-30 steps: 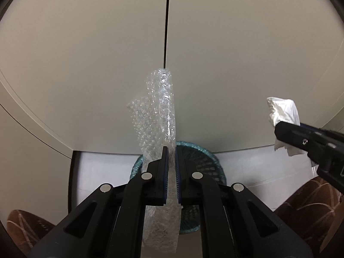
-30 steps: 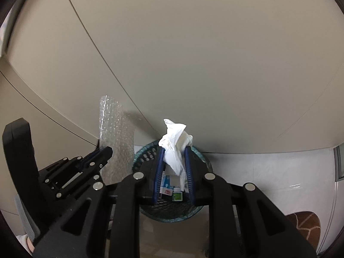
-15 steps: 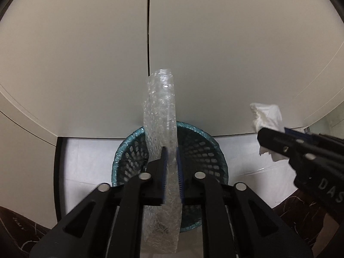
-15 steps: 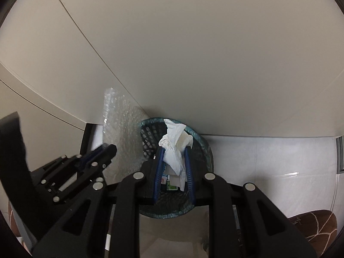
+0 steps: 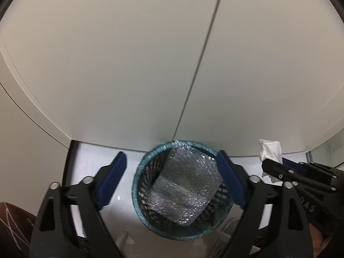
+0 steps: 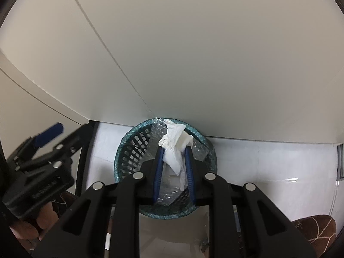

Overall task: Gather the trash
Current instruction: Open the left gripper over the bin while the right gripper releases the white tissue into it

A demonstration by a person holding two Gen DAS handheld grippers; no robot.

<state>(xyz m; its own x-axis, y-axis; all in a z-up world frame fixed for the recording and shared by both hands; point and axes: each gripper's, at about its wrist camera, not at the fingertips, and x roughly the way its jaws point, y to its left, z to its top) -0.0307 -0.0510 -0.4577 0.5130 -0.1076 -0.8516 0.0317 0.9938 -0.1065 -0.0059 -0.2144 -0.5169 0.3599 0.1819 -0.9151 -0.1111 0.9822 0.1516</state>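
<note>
Left wrist view: our left gripper (image 5: 172,172) had its jaws spread wide, having just been opening, with nothing pressed between the blue ridged pads (image 5: 114,180). Straight below the gap sat the round teal mesh wastebasket (image 5: 139,204). The clear bubble wrap sheet (image 5: 185,185) lay loose inside it, tilted and covering most of the opening, touching neither finger. The basket stood on a pale glossy tiled floor (image 5: 90,157), close against the foot of the off-white cabinet panels (image 5: 107,64), which have a dark vertical seam. At the right edge we saw our right gripper (image 5: 273,167) from the side, clamping a crumpled white tissue (image 5: 269,150), held beside the basket's right rim and above it. A brown patterned slipper (image 5: 10,225) showed bottom left.

Right wrist view: right gripper (image 6: 174,148) was narrowly closed on the tissue (image 6: 175,146), both blue pads pressing it, with the wad sticking out past the tips. Tissue hung directly over the basket (image 6: 124,150); bubble wrap (image 6: 157,129) was visible beneath, inside the basket. Left gripper (image 6: 53,137) sat at left, beside the basket, jaws apart, with fingers of the person's hand (image 6: 28,228) under it. Nothing blocked the basket mouth besides the wrap already in it.
</note>
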